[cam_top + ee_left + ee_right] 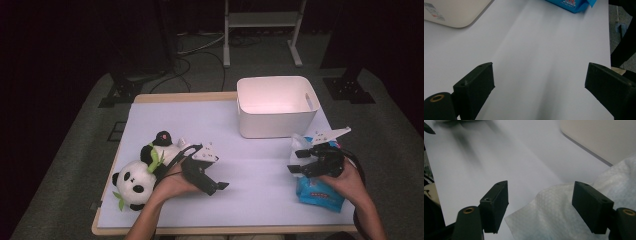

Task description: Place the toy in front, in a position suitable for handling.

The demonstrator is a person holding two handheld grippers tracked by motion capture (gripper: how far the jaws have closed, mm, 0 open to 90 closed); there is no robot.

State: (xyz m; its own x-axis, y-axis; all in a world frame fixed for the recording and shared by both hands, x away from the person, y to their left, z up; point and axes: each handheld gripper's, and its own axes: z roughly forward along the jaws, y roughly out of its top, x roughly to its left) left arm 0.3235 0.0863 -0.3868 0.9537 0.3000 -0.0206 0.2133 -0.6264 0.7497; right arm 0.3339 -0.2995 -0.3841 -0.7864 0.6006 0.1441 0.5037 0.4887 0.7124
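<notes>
The right claw stands with its jaws apart, and a white wet wipe sticking up from the blue wipe pack lies between them, not yet pinched; neither pad presses on the sheet. That pack sits at the near right of the desk, just in front of the white bin and a little to its right. The left claw is likewise spread wide with nothing between its jaws, hovering over bare desk to the left of the bin, well apart from it. Beside that hand lie a stuffed panda and a small penguin toy, farther left of the bin again.

The step in hand looks to be drawing a wipe out of the pack. To do it well, the right claw should close low on the sheet, near where it leaves the pack, so both pads catch a good fold rather than a thin edge. The pull should then go straight up and slowly. The pack is light and may lift along; the left claw could come across and press it down.
</notes>
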